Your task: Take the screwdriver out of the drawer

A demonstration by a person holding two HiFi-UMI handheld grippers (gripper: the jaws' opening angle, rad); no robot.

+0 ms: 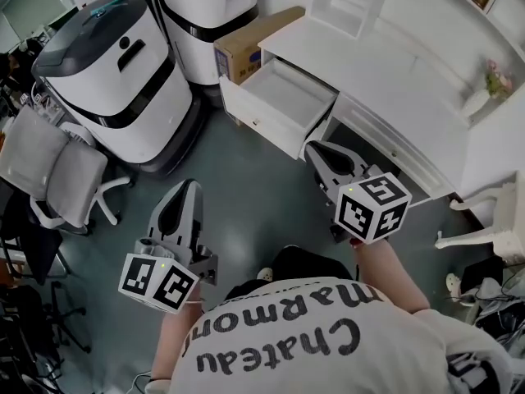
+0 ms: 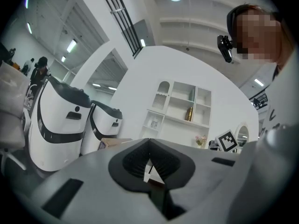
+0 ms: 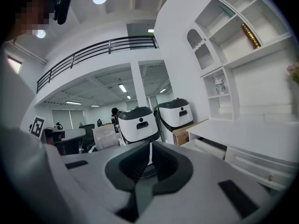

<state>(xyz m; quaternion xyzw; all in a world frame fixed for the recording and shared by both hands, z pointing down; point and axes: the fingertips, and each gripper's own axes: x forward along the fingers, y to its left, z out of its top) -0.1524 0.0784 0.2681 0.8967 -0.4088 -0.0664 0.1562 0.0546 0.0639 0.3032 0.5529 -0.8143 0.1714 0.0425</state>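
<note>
The white desk [image 1: 394,80] has one drawer [image 1: 283,101] pulled open; its inside looks bare and I see no screwdriver in any view. My right gripper [image 1: 316,148] is shut, empty, and hangs just in front of the drawer's right corner. My left gripper [image 1: 187,185] is over the grey floor, left of and short of the drawer, also shut with nothing in it. In the right gripper view the shut jaws [image 3: 150,146] point past the open drawer [image 3: 210,146]. The left gripper view shows its jaws [image 2: 149,141] meeting at the tips.
Two large white-and-black machines [image 1: 115,72] [image 1: 209,23] stand left of the desk, with a cardboard box [image 1: 250,43] beside the drawer. A grey office chair [image 1: 57,171] is at far left and a white chair [image 1: 484,220] at right. A shelf unit [image 2: 180,108] rises above the desk.
</note>
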